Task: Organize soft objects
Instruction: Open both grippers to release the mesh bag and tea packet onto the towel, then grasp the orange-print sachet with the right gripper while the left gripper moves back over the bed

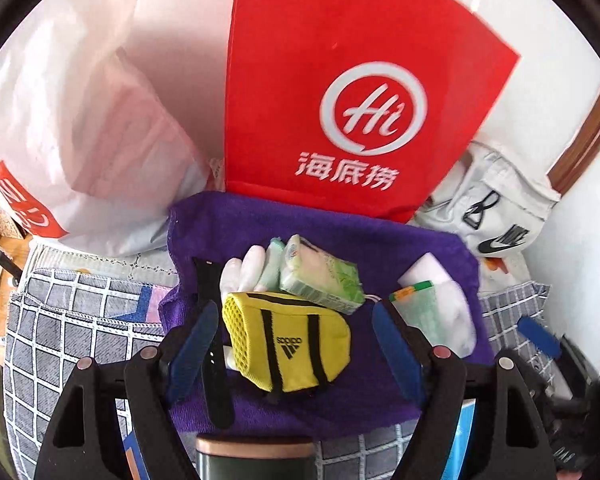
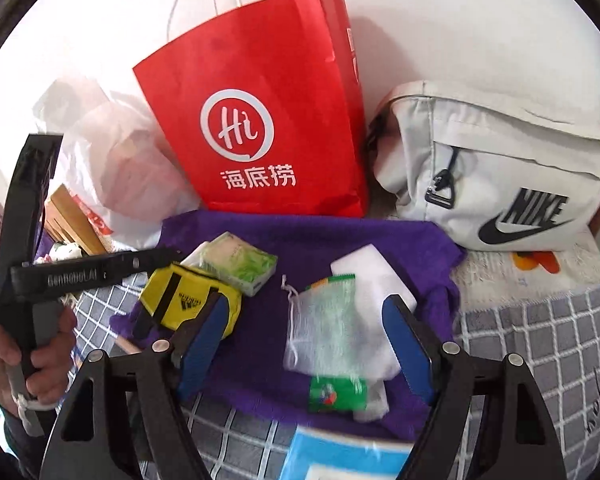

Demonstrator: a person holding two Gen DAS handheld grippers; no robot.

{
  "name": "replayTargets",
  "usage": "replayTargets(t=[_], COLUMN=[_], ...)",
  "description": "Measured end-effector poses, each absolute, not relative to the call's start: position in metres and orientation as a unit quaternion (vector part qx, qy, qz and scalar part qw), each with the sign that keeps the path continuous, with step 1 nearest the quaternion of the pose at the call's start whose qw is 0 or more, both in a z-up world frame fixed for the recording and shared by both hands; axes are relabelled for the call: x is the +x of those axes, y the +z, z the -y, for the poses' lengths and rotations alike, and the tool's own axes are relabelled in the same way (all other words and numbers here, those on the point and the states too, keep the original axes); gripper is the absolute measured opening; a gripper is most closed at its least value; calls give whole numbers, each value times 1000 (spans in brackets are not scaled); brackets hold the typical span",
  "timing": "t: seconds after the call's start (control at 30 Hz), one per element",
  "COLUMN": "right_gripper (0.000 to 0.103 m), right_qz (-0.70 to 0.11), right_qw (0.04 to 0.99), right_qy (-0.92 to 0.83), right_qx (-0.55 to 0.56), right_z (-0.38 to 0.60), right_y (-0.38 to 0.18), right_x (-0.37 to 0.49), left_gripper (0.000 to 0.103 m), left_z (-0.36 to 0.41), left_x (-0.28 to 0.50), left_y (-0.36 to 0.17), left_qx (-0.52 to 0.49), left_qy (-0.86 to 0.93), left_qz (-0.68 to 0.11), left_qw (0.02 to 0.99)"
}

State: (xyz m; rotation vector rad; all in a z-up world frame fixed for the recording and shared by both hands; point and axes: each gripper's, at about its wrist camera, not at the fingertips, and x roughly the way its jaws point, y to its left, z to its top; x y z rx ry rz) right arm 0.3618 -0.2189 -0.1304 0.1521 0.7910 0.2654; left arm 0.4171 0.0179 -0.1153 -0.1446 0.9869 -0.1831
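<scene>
Bright, even daylight fills both views, washing the white wall nearly blank. The red paper bag casts a soft shadow to its right. Fisheye bending curves everything toward a black circular rim. The mesh pouch is smeared with motion blur; the blue packet at the bottom edge is unfocused.

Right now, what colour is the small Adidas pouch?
Yellow with black straps; clearest in the left wrist view.

The surface wears a grey checked cloth; on it a purple towel, with a red paper bag, a white plastic bag and a grey Nike bag along the far edge.
</scene>
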Motion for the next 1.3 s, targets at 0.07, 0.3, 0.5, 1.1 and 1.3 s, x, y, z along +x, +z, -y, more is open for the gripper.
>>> replayTargets(t=[0.07,0.3,0.5,1.1,1.3], right_gripper=[67,54,47,48,59], right_qz=[-388,-394,-402,-447,-455], right_qw=[910,906,898,873,873], right_qy=[130,151,175,195,172], right_qx=[66,34,36,-8,-11], right_z=[217,195,172,106,89], right_y=[-129,-130,-138,-191,-213], right_x=[348,292,257,184,184], left_gripper=[78,76,76,76,76], left_z=[-15,-12,-32,-107,-120], left_x=[405,360,313,206,196], left_y=[-109,-97,-81,-114,-131], left_qx=[-68,-51,-41,-80,-94], left_qy=[-87,-100,-82,-29,-28], left_qz=[-465,-463,-443,-440,-445], left_qw=[878,879,892,894,890])
